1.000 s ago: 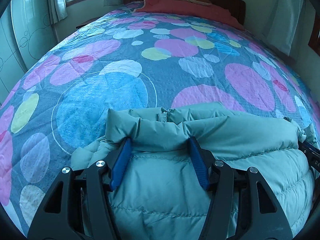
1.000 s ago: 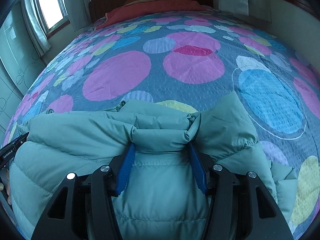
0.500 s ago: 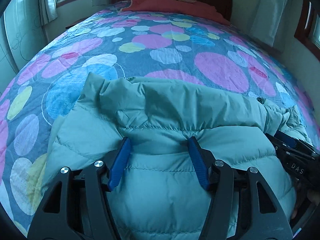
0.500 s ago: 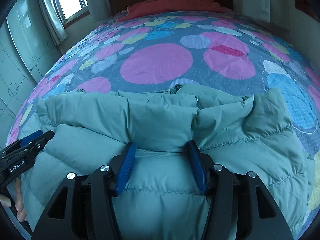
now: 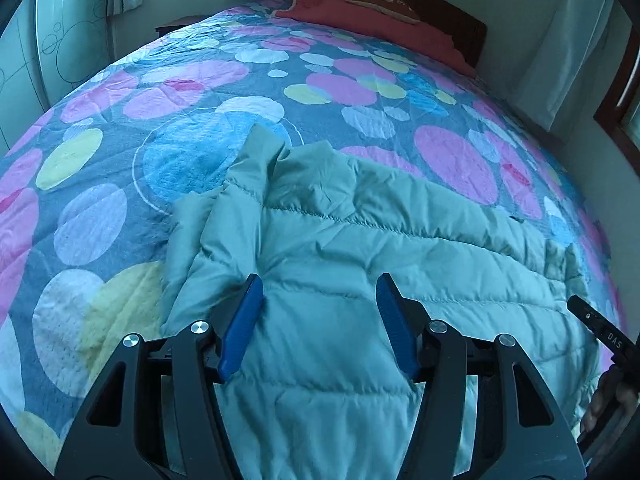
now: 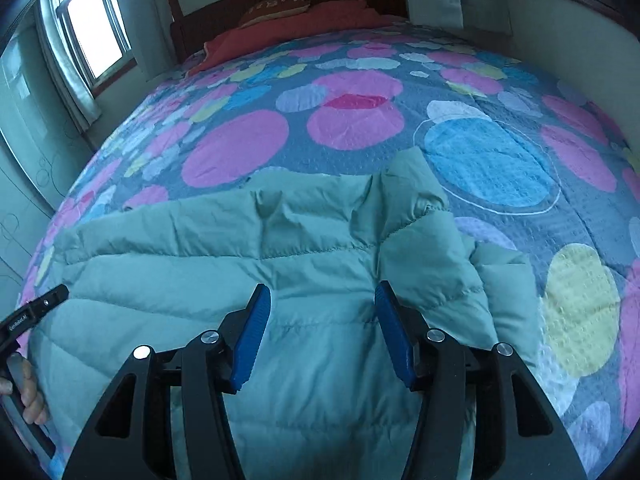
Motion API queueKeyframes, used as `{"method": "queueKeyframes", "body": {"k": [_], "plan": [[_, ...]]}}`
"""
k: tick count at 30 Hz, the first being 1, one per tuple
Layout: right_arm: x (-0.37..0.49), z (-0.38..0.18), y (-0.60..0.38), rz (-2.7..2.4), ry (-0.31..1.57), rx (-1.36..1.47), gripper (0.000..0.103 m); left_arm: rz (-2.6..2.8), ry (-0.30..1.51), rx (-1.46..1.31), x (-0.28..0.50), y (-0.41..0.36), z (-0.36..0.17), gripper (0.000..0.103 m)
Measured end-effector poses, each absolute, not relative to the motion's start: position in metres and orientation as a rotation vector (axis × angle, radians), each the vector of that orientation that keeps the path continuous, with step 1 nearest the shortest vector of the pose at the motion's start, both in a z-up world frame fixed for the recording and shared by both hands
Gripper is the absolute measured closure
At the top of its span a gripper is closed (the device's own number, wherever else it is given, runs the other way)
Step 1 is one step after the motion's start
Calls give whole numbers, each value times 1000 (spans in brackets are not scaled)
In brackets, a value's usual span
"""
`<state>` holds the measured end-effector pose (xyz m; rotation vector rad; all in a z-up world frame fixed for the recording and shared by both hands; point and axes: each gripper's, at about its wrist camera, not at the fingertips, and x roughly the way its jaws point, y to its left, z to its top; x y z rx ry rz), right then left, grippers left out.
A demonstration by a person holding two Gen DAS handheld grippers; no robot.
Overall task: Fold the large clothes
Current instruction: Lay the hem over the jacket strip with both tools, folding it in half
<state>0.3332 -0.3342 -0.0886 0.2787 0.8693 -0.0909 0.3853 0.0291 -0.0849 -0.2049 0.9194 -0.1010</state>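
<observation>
Left wrist view, L to R: the dotted quilted bedspread [image 5: 100,140], grey-blue w/ pink, blue & yellow circles, covers the whole bed. On it lies the puffy pale-green quilted jacket [image 5: 360,240], spread flat on the near part of the bed; one flap sticks up at its far left corner over a big blue circle. The left gripper [image 5: 318,280], black frame w/ blue pads, hangs over the jacket's near-left part. Its jaws stand roughly half apart. The fabric runs flat btw the pads, no bunch pinched. Can't tell if the pad tips touch the cloth. At far right the person's right hand [image 5: 608,400] shows at the frame edge, just beside the jacket's right end. At the far end of the bed: red pillow [image 5: 360,16] against the dark wooden headboard [image 5: 460,20], white curtain [image 5: 560,40] to the right.

Right wrist view, L to R: the left hand [image 6: 30,396] at the edge, the window [image 6: 92,32] up top. The jacket fills the near-centre. The right gripper [image 6: 322,286] sits over the jacket's right part, jaws also abt half open, cloth flat btw the pads, nothing clamped. The jacket's right edge drops onto the bedspread next to a yellow circle.
</observation>
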Motion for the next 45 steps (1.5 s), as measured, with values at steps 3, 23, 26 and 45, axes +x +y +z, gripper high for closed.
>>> {"method": "queueKeyframes", "body": {"k": [3, 23, 26, 45], "plan": [[296, -82, -348, -114, 857, 327, 42, -72, 883, -253, 352, 50, -73, 43], [217, -137, -380, -127, 827, 781, 64, -14, 942, -700, 272, 96, -128, 63], [212, -137, -381, -108, 811, 792, 78, -37, 941, -693, 273, 91, -127, 82], [154, -130, -365, -72, 809, 775, 85, -17, 954, -624, 216, 104, -109, 94]]}}
